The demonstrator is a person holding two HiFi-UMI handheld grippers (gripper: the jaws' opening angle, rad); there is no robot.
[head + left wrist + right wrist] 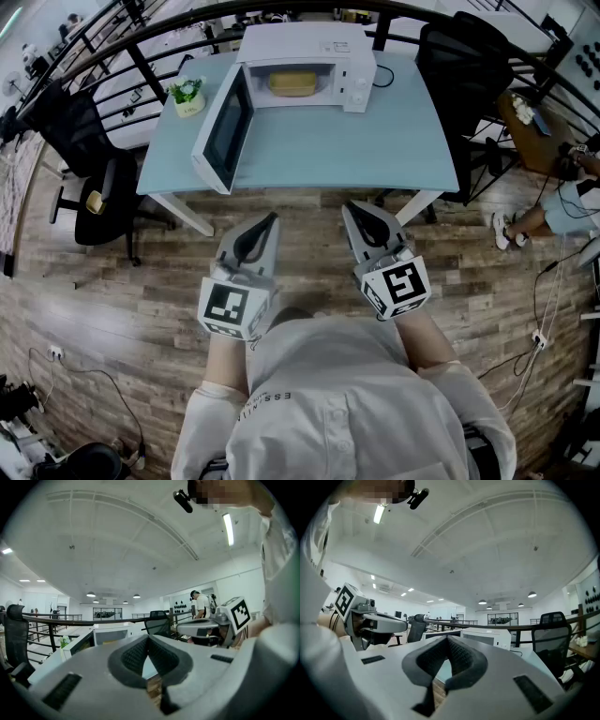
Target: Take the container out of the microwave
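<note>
Left claw (271,218) and right claw (348,208) are both clenched, each with its dark padded tips pressed together and nothing between them. I hold them side by side, close to my body, over a wooden plank floor (141,300). They point roughly level toward a pale blue desk (375,141) and sit well short of its near edge.

A white microwave (314,66) stands at the back of the desk. Its door (223,131) is swung wide open to the left, with the dark window panel facing right. A tan, lidded container (292,82) sits inside the open oven. Neither claw is touching it.

A small potted plant (187,96) stands on the desk just left of the door. A black office chair (94,159) is beside the desk's left end. Another black chair (464,66) is at the right end. A person (553,206) is seated at the far right edge, partly out of view.
</note>
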